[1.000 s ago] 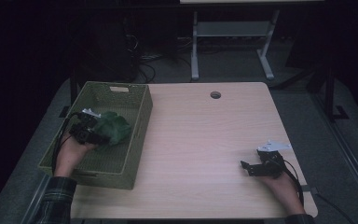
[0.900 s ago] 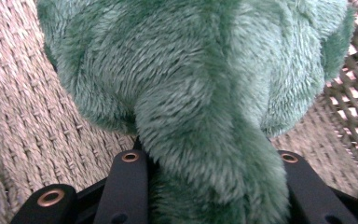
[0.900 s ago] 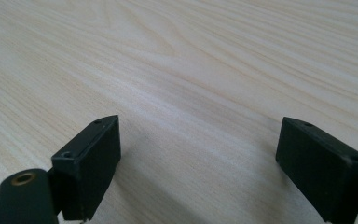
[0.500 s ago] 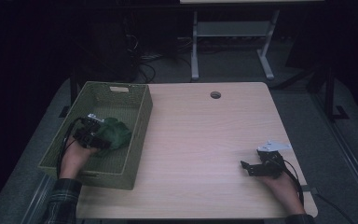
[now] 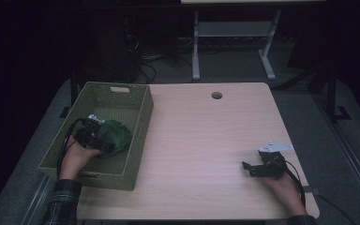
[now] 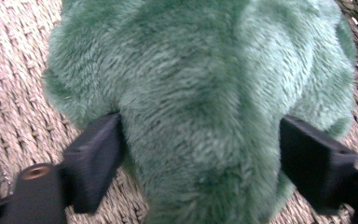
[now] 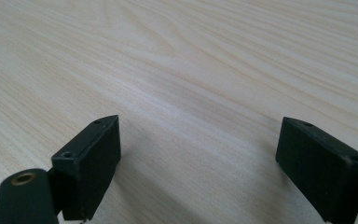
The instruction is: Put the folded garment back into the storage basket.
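From above, a pale wood-grain worktop (image 5: pixel 206 140) with a round cable hole (image 5: pixel 216 95) stands in a dark room, a woven green basket (image 5: pixel 136 136) at its left edge holding a green plush toy (image 5: pixel 115 136). In the left gripper view, the left claw (image 6: pixel 200 154) has just been opening and stands wide around the plush, with woven weave beneath. In the right gripper view, the right claw (image 7: pixel 198 158) gapes wide over bare wood; no writing is legible.

Dim room, grey floor (image 5: pixel 309 108), white-framed stand (image 5: pixel 234 33) behind.

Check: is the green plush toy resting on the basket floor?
Touching. The left gripper view shows the green plush toy lying on the woven basket floor, no gap visible.
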Action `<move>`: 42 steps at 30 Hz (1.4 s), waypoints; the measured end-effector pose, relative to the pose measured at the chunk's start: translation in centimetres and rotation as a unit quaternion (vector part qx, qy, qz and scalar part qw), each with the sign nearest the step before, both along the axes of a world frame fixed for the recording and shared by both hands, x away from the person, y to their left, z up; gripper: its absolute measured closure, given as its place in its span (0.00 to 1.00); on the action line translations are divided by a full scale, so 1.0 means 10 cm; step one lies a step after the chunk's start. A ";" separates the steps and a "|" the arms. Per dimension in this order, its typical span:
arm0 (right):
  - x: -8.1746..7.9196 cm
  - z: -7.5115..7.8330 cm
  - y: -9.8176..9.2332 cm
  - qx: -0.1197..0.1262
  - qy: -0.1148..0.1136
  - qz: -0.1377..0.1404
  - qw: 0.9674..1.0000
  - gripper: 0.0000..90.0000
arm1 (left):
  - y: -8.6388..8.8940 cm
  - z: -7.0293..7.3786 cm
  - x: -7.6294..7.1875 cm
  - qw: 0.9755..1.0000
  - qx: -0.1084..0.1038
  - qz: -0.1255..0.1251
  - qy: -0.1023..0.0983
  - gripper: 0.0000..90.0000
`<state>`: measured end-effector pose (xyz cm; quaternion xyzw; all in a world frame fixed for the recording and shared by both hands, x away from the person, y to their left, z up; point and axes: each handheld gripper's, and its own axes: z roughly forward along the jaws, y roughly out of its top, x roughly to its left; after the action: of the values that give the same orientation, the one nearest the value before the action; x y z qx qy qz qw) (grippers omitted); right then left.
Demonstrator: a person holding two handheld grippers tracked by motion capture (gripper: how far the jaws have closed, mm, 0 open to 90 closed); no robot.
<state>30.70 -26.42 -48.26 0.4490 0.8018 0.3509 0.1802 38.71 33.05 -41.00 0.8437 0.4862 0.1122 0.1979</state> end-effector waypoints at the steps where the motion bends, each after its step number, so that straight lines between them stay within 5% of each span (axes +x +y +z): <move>1: 0.00 0.00 0.00 0.000 0.000 0.000 1.000 0.15 | 0.01 0.01 0.00 1.000 -0.003 -0.002 -0.005 0.14; 6: 0.00 0.00 0.00 0.000 0.000 0.000 1.000 0.15 | 0.04 0.09 -0.03 0.999 -0.030 -0.002 -0.016 0.14; 19: 0.00 0.00 0.00 0.000 0.000 0.000 1.000 0.15 | -0.08 0.51 -0.11 0.998 -0.039 -0.010 -0.057 0.15; 30: 0.00 0.00 0.00 0.000 0.000 0.000 1.000 0.15 | -0.51 0.78 -0.16 0.993 -0.066 -0.042 -0.089 0.15; 42: 0.00 0.00 0.00 0.001 0.000 0.001 1.000 0.15 | -1.14 0.85 -0.21 0.986 -0.096 -0.092 -0.102 0.15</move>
<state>30.72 -26.42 -48.26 0.4487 0.8019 0.3514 0.1795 36.58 21.60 -32.53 0.8459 0.3922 0.1319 0.3365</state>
